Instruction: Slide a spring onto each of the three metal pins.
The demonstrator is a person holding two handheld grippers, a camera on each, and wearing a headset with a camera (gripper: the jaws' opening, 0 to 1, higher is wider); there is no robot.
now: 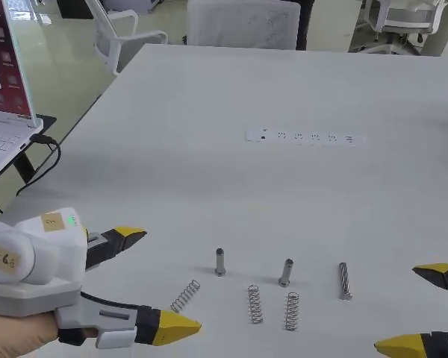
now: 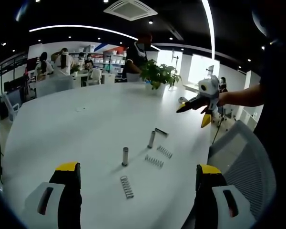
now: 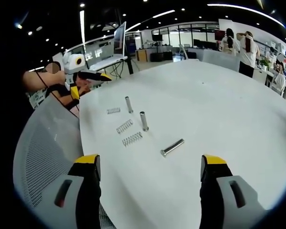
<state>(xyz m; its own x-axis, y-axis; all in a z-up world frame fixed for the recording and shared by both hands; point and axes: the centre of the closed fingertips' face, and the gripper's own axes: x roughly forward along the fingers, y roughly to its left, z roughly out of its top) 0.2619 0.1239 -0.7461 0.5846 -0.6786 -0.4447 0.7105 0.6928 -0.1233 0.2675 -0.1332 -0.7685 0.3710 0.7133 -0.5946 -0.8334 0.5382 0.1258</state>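
Two metal pins (image 1: pixel 220 262) (image 1: pixel 286 272) stand upright on the white table (image 1: pixel 284 89). A third pin (image 1: pixel 343 280) lies flat to their right. Three springs (image 1: pixel 185 295) (image 1: pixel 254 303) (image 1: pixel 291 310) lie loose just in front of the pins. My left gripper (image 1: pixel 155 280) hovers open at the near left, empty, left of the springs. My right gripper (image 1: pixel 414 307) is open and empty at the near right, beyond the lying pin. In the right gripper view the lying pin (image 3: pixel 172 147) sits nearest my jaws. In the left gripper view one spring (image 2: pixel 127 186) lies closest.
An inset power strip (image 1: pixel 306 137) crosses the table further back. A laptop (image 1: pixel 0 112) with a cable stands on a side desk at the left. Office chairs (image 1: pixel 119 30) line the far edge. A potted plant (image 2: pixel 157 74) stands at the table's far end.
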